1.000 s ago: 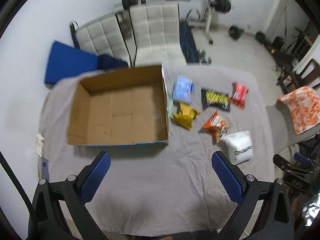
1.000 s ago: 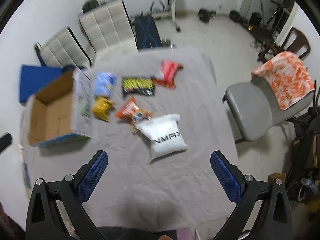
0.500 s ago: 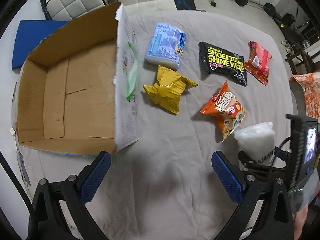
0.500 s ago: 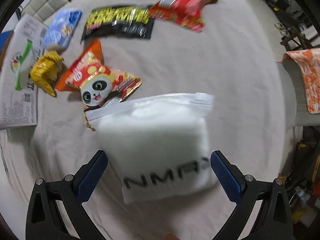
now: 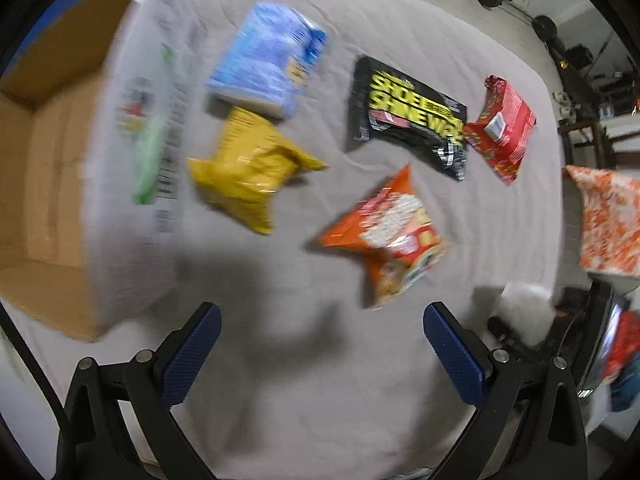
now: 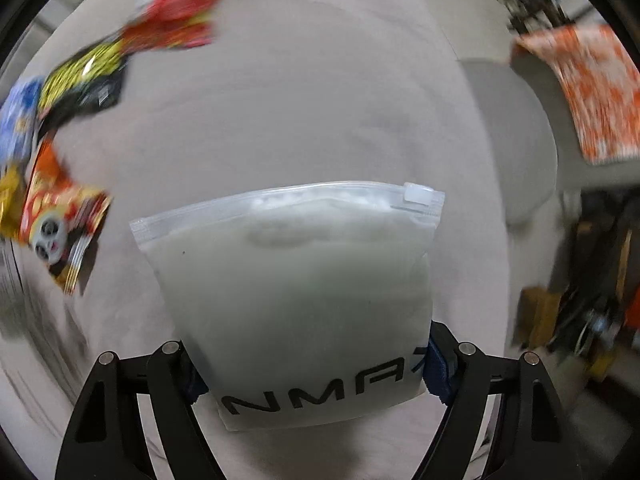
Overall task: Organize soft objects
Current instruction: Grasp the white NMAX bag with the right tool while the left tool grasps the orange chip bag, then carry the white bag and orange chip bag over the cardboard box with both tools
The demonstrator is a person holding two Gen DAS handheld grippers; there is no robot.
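Two grippers over the grey-clothed table (image 5: 500,220) here, and they're doing very different things. The right gripper (image 6: 312,368) has just been closing its jaws, and they now sit against both sides of the white zip bag (image 6: 296,292), lower end with the black lettering between the blue pads, zipper edge pointing away from the camera. The left gripper (image 5: 320,344) is spread wide with nothing between its fingers, just bare cloth and its own shadow under it. Ahead of it: orange snack bag (image 5: 388,236) closest, yellow bag (image 5: 248,172) beside the cardboard box (image 5: 48,168), blue pack (image 5: 268,64) behind that, then the black packet (image 5: 408,116) and red packet (image 5: 500,128) touching. Everything's pretty blurry.
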